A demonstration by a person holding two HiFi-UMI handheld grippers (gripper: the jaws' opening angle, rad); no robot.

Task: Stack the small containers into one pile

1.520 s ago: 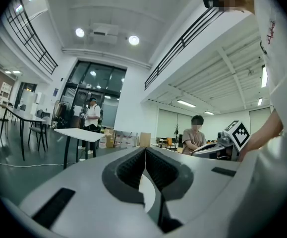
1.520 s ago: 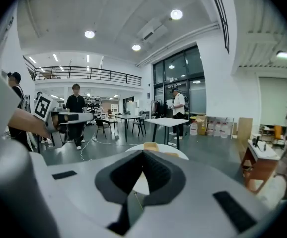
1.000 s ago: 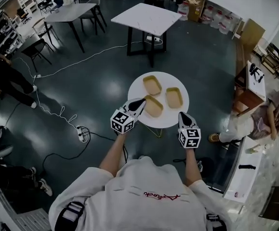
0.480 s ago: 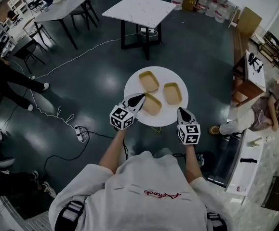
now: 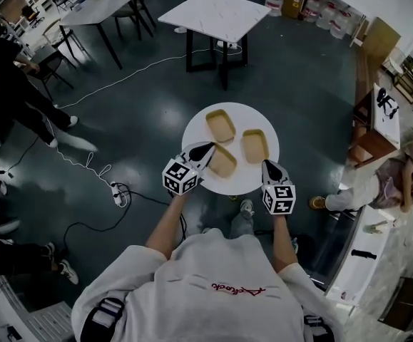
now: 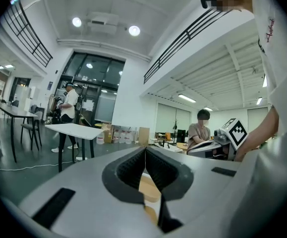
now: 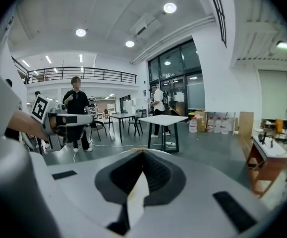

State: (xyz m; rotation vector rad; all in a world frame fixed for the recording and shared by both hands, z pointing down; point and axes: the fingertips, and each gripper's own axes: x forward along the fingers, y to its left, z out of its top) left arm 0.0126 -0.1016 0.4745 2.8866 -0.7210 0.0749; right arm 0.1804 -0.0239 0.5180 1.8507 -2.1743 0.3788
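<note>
Three tan shallow containers lie apart on a round white table [image 5: 202,123]: one at the back [image 5: 220,125], one to the right [image 5: 255,145], one nearest me [image 5: 222,162]. My left gripper [image 5: 210,148] is shut and empty, its tips just left of the nearest container. That container [image 6: 148,189] shows tan through the gap under the left gripper [image 6: 144,151] in the left gripper view. My right gripper [image 5: 267,164] hovers shut and empty at the table's front right edge, below the right container. In the right gripper view, the right gripper [image 7: 143,155] has only the white tabletop [image 7: 135,198] behind it.
A square white table [image 5: 217,16] stands farther back. A cable and power strip [image 5: 120,194] lie on the dark floor to the left. People stand at the left [image 5: 13,98], and one sits at the right [image 5: 377,184] beside a counter.
I have stepped closer to the round table and both grippers have come slightly forward and down with me. Their jaws stay shut. A person at the left has walked into view.
</note>
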